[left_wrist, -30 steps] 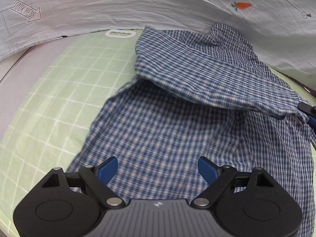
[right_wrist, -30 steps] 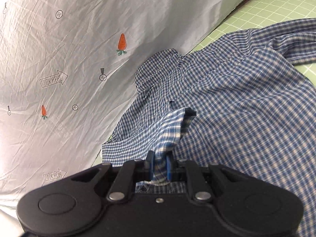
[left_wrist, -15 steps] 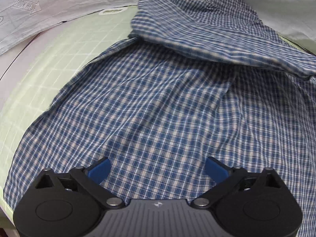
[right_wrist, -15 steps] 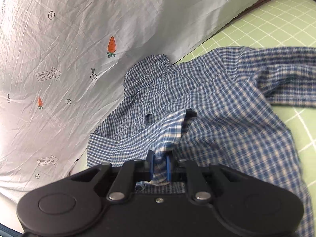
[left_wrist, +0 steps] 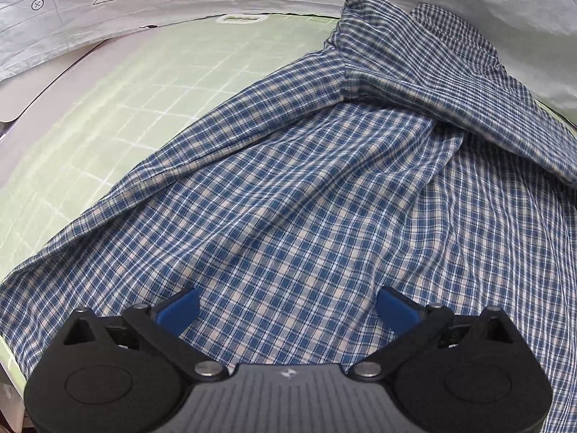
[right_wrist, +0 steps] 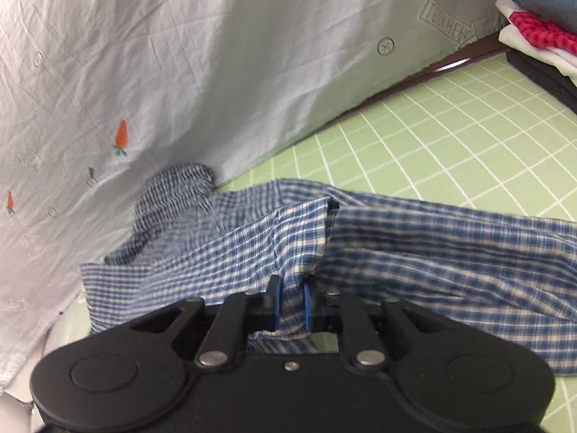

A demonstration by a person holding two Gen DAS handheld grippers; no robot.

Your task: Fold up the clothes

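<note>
Your left gripper [left_wrist: 286,308] hangs with its blue-padded jaws spread wide and nothing between them, just above the body of the blue-and-white checked cotton shirt [left_wrist: 306,195], which lies rumpled on the pale green gridded mat [left_wrist: 119,108]. Your right gripper [right_wrist: 291,305] has a fold of that shirt's edge between its narrow jaws, which are easing apart; the collar end lies against the grey printed sheet [right_wrist: 216,54], and a stack of folded clothes [right_wrist: 537,18] sits at the mat's far corner.
</note>
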